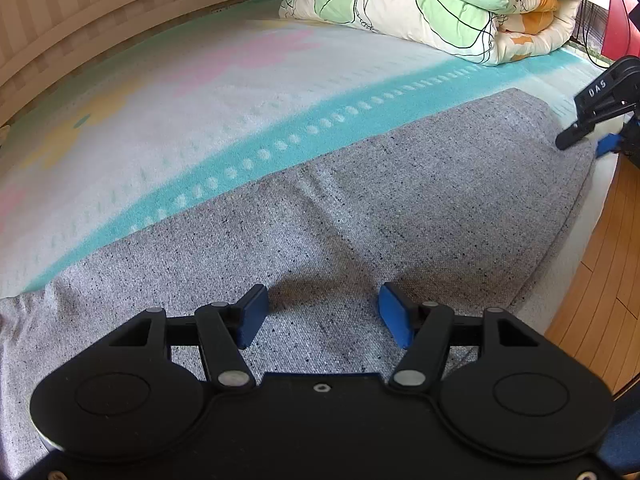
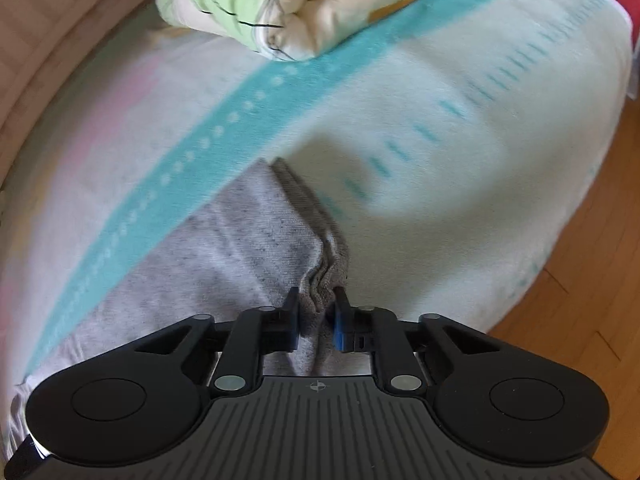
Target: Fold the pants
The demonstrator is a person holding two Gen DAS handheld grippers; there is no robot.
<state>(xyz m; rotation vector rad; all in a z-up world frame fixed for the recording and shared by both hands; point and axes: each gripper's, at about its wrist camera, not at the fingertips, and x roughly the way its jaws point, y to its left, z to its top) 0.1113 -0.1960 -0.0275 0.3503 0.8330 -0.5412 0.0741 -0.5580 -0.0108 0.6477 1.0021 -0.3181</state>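
The fingers of the right gripper (image 2: pixel 318 316) are seen closed on a bunched fold of the grey pants (image 2: pixel 240 236); the cloth is pinched between the two blue pads, and wrinkles are gathered just above the fingertips. Layered edges of the fabric are shown stacked at this end, running away from the grip toward the turquoise stripe of the bed cover (image 2: pixel 460 80). The pants are spread to the left of the grip in the right wrist view, lying flat on the bed.

The fingers of the left gripper (image 1: pixel 324 312) are held apart, with nothing clamped between the blue pads (image 1: pixel 252 316). Grey speckled fabric of the pants (image 1: pixel 360 200) is seen below and ahead of them; whether the fingertips touch the cloth cannot be told. A shadow of the fingers is cast on the fabric between them.

In the left wrist view the pants are laid as a long grey band along the near edge of the bed, beside the dotted turquoise stripe of the bed cover (image 1: pixel 200 100). At the far right end of the band the right gripper (image 1: pixel 592 136) is visible at the fabric's edge.

A rolled quilt (image 1: pixel 440 4) with green and orange print is placed at the far end of the bed, well apart from the pants. A wooden floor (image 1: pixel 600 280) is seen beyond the mattress edge.
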